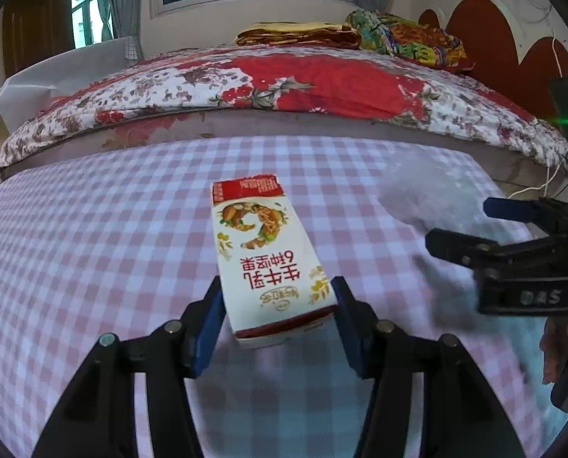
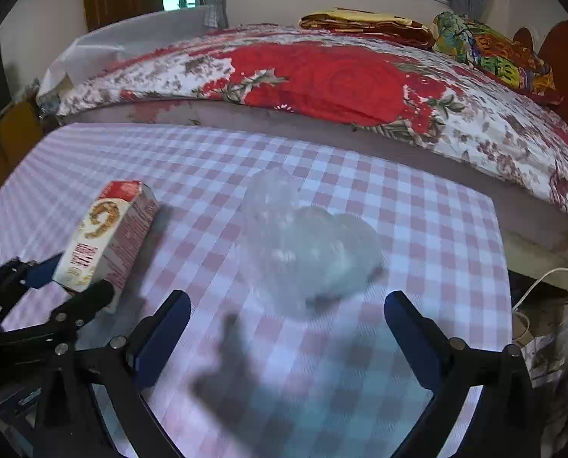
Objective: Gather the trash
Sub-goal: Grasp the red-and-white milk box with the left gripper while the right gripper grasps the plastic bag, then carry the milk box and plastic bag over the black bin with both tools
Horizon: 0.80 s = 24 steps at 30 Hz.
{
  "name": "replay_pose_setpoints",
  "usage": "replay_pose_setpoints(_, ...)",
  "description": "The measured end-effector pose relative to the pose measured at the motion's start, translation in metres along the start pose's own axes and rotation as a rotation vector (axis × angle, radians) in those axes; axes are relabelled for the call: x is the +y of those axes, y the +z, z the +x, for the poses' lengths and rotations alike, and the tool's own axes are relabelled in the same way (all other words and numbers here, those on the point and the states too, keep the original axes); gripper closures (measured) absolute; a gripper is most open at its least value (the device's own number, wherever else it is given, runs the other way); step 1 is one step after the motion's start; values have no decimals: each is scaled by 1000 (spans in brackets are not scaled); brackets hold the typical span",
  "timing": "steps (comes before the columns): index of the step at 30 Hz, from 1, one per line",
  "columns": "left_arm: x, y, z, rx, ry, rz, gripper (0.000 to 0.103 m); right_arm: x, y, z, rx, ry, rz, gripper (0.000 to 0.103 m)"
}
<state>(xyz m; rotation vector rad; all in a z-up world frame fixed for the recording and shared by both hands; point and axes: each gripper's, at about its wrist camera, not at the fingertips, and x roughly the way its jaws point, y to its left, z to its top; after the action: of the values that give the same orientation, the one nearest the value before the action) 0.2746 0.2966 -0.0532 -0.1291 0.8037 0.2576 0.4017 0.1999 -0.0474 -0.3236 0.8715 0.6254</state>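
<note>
left gripper (image 1: 278, 318): fingers half-closed around the near end of the carton (image 1: 263, 257), can't tell if they're pressing yet
carton: flat on the checked worktop (image 1: 93, 229), probably empty, light, crushable, so grip the long sides
right gripper (image 2: 286, 328): fingers wide, holding nothing
clear bag (image 2: 310, 244): mid-worktop, flimsy and slippery, so pinch a bunched fold

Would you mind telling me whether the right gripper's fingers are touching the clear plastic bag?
Apart. In the right wrist view, the right gripper stands wide open, and checked cloth shows between each blue pad and the clear plastic bag.
</note>
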Motion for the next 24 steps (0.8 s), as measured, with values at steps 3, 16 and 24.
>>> replay_pose_setpoints(3, 2, 2, 3, -4, -4, 15, 47, -1, 9, 15, 7, -21, 26, 11)
replay_pose_setpoints(16, -9, -8, -42, -91, -49, 31, 48, 4, -26, -33, -62, 26, 44, 58)
replay_pose_setpoints(24, -45, -11, -85, -146, -100, 68, 48, -17, -70, -101, -117, -10, 68, 58)
